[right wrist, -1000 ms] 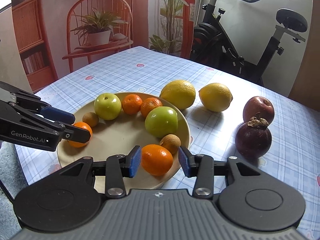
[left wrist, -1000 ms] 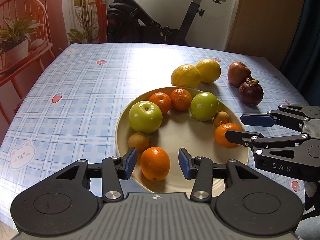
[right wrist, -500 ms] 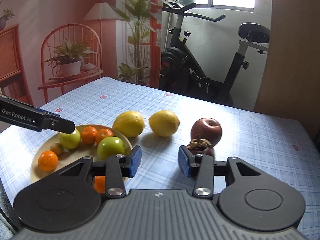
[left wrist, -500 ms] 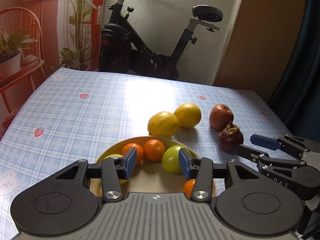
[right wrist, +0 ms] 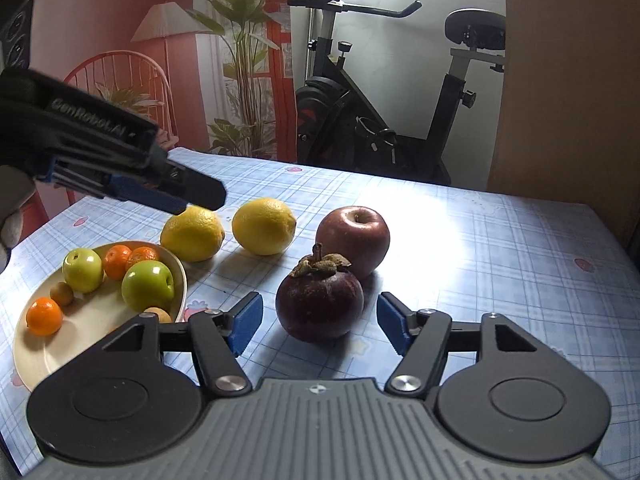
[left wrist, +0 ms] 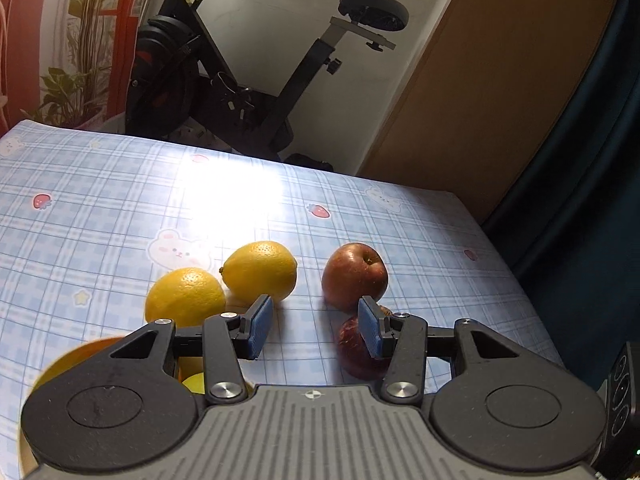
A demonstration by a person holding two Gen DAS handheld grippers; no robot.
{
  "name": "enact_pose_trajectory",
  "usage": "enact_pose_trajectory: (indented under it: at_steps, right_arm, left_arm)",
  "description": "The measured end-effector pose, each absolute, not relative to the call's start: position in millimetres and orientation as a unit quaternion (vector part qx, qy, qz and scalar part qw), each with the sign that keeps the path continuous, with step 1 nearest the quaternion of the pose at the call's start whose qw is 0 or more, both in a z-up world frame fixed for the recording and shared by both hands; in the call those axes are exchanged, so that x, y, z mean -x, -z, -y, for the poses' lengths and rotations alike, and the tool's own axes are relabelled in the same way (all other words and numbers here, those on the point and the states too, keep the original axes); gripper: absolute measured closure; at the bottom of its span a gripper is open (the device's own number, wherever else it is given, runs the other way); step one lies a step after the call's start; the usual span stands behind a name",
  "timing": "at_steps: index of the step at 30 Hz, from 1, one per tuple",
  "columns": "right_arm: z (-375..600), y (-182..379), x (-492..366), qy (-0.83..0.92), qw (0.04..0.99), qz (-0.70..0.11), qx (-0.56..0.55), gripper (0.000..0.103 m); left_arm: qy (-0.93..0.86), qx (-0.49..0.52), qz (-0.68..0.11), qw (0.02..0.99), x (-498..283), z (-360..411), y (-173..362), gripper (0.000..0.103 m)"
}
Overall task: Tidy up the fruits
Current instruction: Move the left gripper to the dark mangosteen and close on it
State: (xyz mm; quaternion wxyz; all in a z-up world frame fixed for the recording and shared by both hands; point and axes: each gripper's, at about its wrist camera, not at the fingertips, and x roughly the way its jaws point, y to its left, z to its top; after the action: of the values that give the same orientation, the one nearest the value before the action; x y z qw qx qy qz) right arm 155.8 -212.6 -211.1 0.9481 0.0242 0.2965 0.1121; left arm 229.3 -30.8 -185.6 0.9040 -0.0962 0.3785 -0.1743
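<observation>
The right tool [right wrist: 319,322] has its blue-padded jaws opening, and the dark purple round mangosteen [right wrist: 320,305] sits on the table between them, just beyond the pads, with clear gaps on both sides. The left tool [left wrist: 314,328] is released and grips nothing; bare checked cloth shows between its pads, and the mangosteen lies partly behind its right pad. Just behind the mangosteen stands one red apple [right wrist: 353,239], seemingly touching it. To the left lie two yellow lemons [right wrist: 264,226], side by side. Further left, the cream round plate [right wrist: 72,330] holds two green apples [right wrist: 148,285], three visible small orange mandarins [right wrist: 44,316] and two small brown fruits [right wrist: 62,294]. All rest on the blue plaid table [right wrist: 500,264] printed with strawberries and bears. The left tool's black side reads "GenRobot.AI".
</observation>
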Motion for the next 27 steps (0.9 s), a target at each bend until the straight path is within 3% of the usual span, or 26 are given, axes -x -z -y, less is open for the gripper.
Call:
enact_pose_trajectory:
  at_steps: [27]
  right_arm:
    - [223.7,240.5,-188.4,-0.14,0.935,-0.32,-0.051,0.037]
  left_arm:
    - [0.278,0.059,-0.447,0.848,-265.0,80.4,234.8,0.047]
